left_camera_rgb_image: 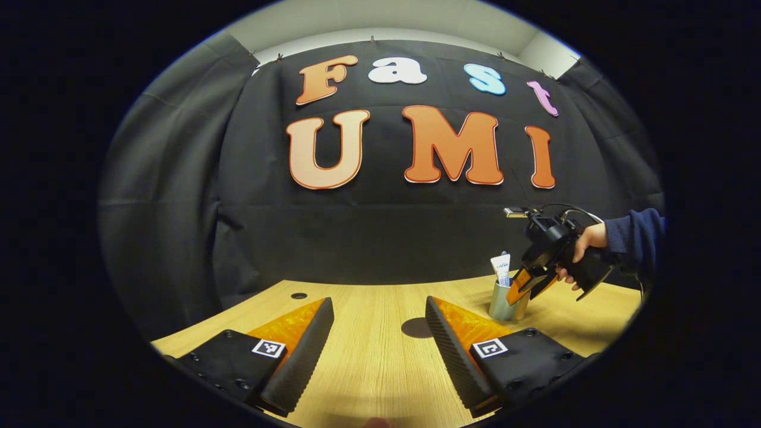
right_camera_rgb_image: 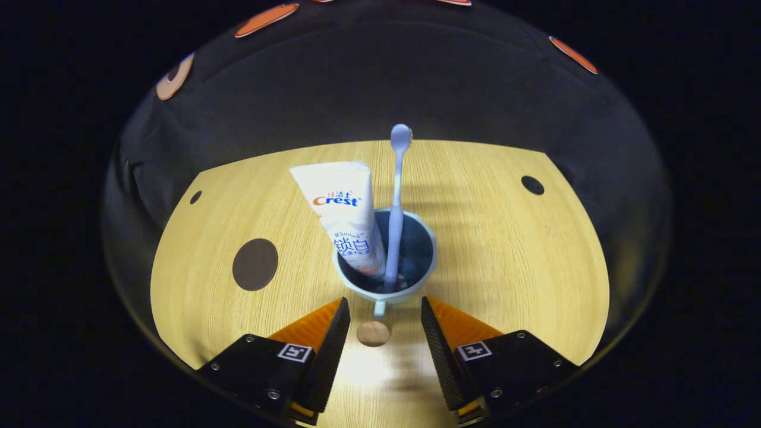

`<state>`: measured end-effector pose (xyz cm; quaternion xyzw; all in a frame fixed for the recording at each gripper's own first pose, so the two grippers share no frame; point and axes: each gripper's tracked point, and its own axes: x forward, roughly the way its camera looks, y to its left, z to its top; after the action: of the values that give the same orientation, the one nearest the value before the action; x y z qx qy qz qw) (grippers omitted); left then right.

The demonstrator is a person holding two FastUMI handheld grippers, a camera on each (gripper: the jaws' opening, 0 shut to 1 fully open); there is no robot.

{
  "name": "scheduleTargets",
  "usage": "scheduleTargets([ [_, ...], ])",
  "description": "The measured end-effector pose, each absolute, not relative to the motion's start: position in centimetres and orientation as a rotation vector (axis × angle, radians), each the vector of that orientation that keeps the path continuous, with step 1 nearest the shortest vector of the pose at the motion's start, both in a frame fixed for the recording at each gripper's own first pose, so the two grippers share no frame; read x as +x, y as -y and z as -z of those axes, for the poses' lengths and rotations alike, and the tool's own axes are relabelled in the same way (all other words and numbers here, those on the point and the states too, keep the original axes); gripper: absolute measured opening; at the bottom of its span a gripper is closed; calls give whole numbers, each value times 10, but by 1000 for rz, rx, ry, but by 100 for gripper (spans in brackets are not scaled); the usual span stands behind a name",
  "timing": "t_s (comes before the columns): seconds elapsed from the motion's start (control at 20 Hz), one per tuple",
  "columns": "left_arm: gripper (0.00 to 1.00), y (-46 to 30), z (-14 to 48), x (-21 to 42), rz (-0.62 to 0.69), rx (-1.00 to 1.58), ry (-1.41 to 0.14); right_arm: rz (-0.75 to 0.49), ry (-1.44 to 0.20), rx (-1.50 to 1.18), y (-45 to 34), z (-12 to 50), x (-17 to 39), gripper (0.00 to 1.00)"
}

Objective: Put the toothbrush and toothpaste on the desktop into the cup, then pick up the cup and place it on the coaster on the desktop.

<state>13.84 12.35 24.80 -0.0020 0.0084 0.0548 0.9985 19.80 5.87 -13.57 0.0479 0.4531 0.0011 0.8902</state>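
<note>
Hovering my right claw above the cup, I look down into it from the right gripper view. The claw is wide and holds nothing; the cup's near rim and its small handle sit in the gap between my two fingers, low in the middle of the frame, and the fingers do not touch it as far as I can see. The toothpaste and the toothbrush both stand inside the cup already, leaning toward the upper part of the frame, so I judge the first half of the task is done and the cup is now to be gripped. I think the claw is kept low at the near side because there the tall things do not block the fingers.

The coaster is the dark round patch at the left of this view, well apart from the cup, with bare desktop between them. So the way to the left looks open. The desktop edge lies far at the top and right; a small dark hole is near the upper right.

In the left gripper view, my left claw is wide and empty, low over the wood at the bottom of the frame, and the coaster lies just beyond its right finger. The right claw shows at the right of this frame, held by a hand in a dark sleeve, beside the cup. The leaning toothbrush may tip when the cup is lifted.
</note>
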Motion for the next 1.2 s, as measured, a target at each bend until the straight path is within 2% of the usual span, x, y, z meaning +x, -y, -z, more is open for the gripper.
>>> scheduleTargets([
  [0.3, 98, -120, -231, 142, -94, -10, -49, 52, -959, 99, -59, 154, 196, 56],
  [0.4, 99, -119, -229, 143, -89, -16, -58, 62, -956, 86, -61, 158, 193, 29],
  [0.45, 99, -117, -228, 143, -85, -20, -59, 63, -949, 77, -61, 156, 196, 27],
  [0.65, 99, -107, -221, 146, -67, -18, -68, 21, -939, 45, -60, 153, 197, 23],
  [1.2, 99, -102, -219, 153, -43, 6, -78, -93, -867, -62, -62, 145, 207, 23],
])
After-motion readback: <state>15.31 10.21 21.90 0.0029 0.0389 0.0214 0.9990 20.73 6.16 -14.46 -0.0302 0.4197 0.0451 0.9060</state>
